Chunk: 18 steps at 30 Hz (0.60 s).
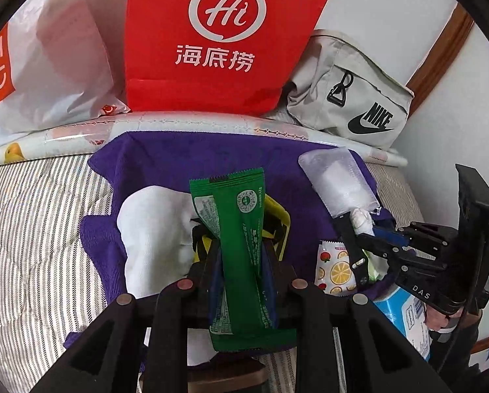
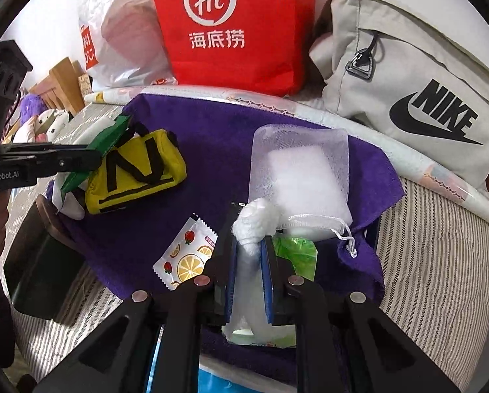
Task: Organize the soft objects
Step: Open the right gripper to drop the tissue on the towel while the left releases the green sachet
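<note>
Mid-sort: left gripper (image 1: 241, 255) is pinching the green snack packet (image 1: 241, 229), right gripper (image 2: 249, 258) is pinching a white cotton wad (image 2: 255, 221); next, placing both on the purple towel (image 2: 211, 124).

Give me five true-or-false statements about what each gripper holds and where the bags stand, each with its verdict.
1. The left gripper is shut on the green packet. True.
2. The right gripper is open and holds nothing. False: it is shut on the white cotton wad.
3. The yellow pouch lies on the purple towel. True.
4. The red bag stands to the right of the grey Nike bag. False: it stands to its left.
5. The fruit-print sachet is gripped by the left gripper. False: it lies free on the towel.
</note>
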### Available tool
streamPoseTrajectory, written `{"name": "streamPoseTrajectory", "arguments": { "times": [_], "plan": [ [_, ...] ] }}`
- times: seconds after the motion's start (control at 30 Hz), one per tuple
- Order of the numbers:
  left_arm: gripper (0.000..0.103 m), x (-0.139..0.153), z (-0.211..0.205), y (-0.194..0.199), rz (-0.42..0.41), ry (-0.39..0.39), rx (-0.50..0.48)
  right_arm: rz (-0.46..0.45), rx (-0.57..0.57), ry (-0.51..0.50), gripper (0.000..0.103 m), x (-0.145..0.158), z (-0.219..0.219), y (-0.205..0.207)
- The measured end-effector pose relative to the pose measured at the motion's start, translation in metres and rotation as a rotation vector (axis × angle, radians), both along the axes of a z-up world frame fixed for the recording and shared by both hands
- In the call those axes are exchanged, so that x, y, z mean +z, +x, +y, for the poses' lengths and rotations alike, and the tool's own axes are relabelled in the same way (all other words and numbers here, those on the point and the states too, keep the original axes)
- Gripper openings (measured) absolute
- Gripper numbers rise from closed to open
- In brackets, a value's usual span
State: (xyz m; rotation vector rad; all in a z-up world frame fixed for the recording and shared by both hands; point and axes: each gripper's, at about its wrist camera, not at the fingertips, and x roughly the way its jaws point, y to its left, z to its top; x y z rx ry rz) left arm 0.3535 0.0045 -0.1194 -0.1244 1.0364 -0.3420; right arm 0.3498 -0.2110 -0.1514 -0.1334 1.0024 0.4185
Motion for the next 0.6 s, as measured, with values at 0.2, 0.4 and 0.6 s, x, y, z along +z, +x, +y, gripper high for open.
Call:
{"name": "streamPoseTrajectory", "arguments": {
  "times": [0.2,0.4,0.6],
  "plan": [
    [0.023,-0.0036,-0.0003,0.0063,0.018,0.010,-0.001,0.012,0.011,-0.014,0.015,-0.0027,0.0038,0.0038],
    [0.026,-0.0050,-0.0001,0.0098,0.035,0.011,-0.007,0.023,0.012,-0.015,0.028,-0.0047,0.0034,0.0041],
    [0.042,-0.0032,0.0032,0.0093,0.035,0.020,-0.002,0.013,0.001,-0.024,0.049,-0.0010,-0.0002,-0.0013]
  ]
}}
